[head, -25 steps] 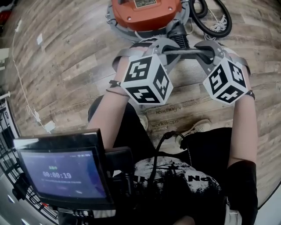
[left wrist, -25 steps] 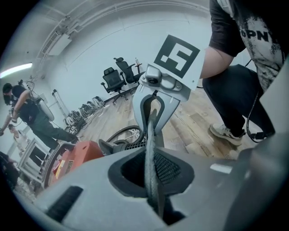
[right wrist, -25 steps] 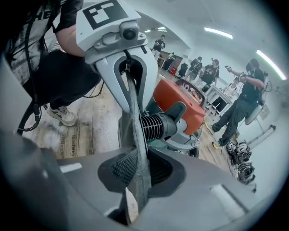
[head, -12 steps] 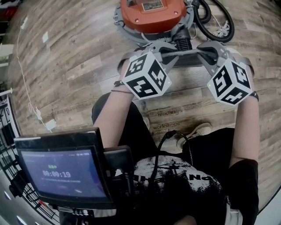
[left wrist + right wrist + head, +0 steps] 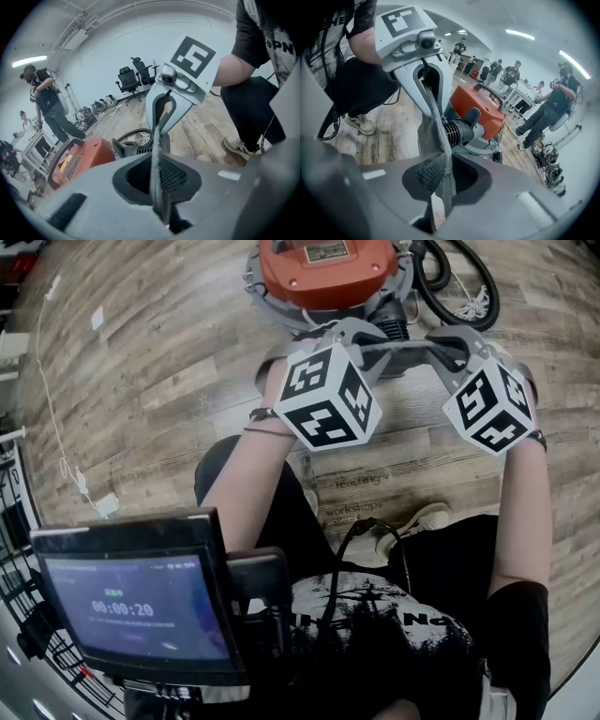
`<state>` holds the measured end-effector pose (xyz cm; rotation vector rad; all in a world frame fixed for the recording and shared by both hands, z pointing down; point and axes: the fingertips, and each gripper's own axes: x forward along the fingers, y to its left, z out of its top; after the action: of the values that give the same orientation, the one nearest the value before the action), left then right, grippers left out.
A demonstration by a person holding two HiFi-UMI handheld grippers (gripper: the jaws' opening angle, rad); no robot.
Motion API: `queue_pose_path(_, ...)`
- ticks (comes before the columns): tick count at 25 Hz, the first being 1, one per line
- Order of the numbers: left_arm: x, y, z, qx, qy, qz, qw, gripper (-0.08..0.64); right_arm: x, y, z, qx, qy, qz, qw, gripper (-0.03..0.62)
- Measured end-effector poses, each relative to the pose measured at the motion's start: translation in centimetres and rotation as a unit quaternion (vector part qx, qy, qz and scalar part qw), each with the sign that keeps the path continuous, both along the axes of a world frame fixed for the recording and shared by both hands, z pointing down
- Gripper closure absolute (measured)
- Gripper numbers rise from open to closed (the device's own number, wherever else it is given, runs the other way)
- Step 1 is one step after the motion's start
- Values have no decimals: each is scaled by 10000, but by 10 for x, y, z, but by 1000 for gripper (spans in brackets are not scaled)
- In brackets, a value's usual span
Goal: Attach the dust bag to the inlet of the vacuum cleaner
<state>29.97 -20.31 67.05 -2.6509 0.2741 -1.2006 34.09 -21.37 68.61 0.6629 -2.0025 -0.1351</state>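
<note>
We held the dust bag (image 5: 401, 350) taut, its grey edge pinched by our left hand-held gripper (image 5: 158, 180) and right hand-held gripper (image 5: 443, 180), just before the ribbed inlet (image 5: 457, 131) of the orange vacuum cleaner (image 5: 323, 268). The fitting itself looked undone. Around us were a plank floor (image 5: 141, 381), a pale hall, office chairs (image 5: 133, 79) and bystanders

The floor (image 5: 141, 381) is made of long brown wood boards. The walls (image 5: 108, 47) are plain and white. Long bright lights (image 5: 520, 33) shine on the ceiling. Two black office chairs (image 5: 133, 77) stand by the far wall. Some people (image 5: 508, 72) stand farther off in the big open room.
</note>
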Motion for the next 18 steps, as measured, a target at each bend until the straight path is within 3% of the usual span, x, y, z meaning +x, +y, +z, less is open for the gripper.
queue_pose_path(4, 2, -3, 1, -69, 95, -17, 9999, 529, 1, -5, 8, -45, 5, 132, 9999, 549)
queue_pose_path(12, -12, -4, 7, -304, 549, -317, 9975, 531, -10, -3, -12, 493, 445, -194, 9976, 551)
queue_pose_path(18, -13, 5, -1, -114, 232, -6, 9997, 532, -11, 0, -11, 563, 130, 249, 9980, 541)
